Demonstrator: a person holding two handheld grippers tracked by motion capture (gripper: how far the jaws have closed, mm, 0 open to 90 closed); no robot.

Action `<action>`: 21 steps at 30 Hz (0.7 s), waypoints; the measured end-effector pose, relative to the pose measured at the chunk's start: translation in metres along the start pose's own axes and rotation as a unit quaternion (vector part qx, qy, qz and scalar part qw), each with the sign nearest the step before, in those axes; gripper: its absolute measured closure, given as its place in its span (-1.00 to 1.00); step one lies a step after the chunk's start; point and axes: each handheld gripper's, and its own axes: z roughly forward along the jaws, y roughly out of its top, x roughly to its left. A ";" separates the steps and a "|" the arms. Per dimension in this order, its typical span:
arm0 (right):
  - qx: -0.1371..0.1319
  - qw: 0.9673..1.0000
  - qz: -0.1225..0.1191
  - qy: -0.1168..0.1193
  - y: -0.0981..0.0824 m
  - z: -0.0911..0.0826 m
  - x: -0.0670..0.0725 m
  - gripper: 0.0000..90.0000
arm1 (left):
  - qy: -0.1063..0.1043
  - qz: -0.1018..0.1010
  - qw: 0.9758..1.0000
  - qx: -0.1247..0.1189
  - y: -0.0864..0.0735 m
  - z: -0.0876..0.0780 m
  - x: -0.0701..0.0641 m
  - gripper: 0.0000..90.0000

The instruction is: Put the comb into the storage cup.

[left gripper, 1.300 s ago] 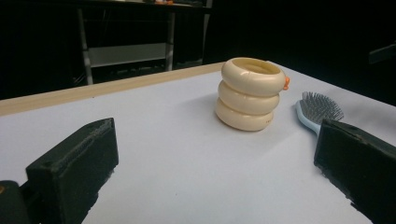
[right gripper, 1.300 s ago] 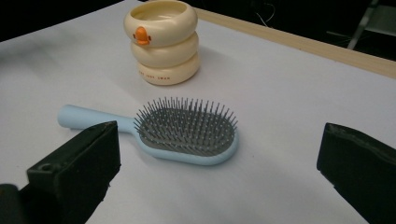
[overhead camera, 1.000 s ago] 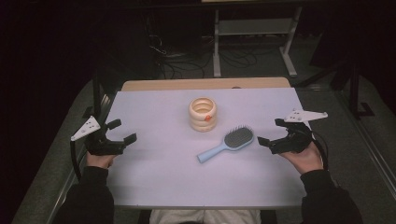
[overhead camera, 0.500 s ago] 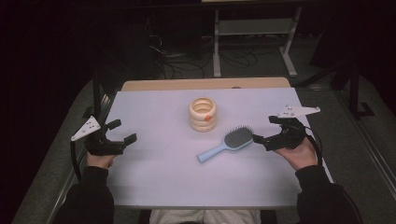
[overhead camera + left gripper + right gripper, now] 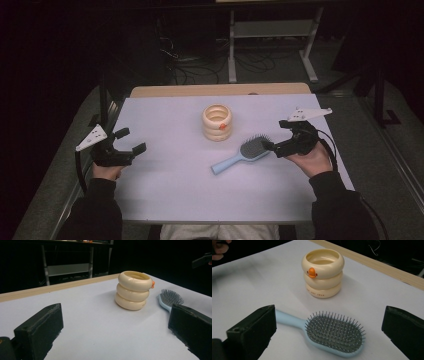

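A light blue hairbrush (image 5: 240,155) lies bristles-up on the white table (image 5: 170,190), its handle pointing toward the near left. Just behind it stands a cream cup (image 5: 217,122) shaped like stacked rings, with a small orange duck bill. My right gripper (image 5: 276,135) is open and hovers right beside the brush head. In the right gripper view its jaws straddle the hairbrush (image 5: 334,336) without touching it, and the cup (image 5: 323,272) stands beyond. My left gripper (image 5: 131,140) is open at the table's left side, facing the cup (image 5: 133,290) and the brush head (image 5: 171,298) from a distance.
A wooden strip (image 5: 220,90) runs along the table's far edge. Behind it stand a metal rack (image 5: 270,30) and floor cables (image 5: 195,70) in the dark. The other hand (image 5: 219,247) appears at the right gripper view's top left.
My right gripper has moved left, closing in on the brush head. The left gripper, brush and cup have stayed put.
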 end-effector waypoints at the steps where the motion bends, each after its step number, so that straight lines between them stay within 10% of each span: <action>1: 0.000 1.000 0.000 0.000 0.000 0.000 0.000 -1.00 | 0.000 0.000 1.000 0.000 0.000 0.000 0.000 -1.00; 21: 0.012 0.999 -0.027 0.025 0.031 0.020 0.013 -1.00 | -0.001 -0.001 1.000 0.000 0.000 0.000 0.000 -1.00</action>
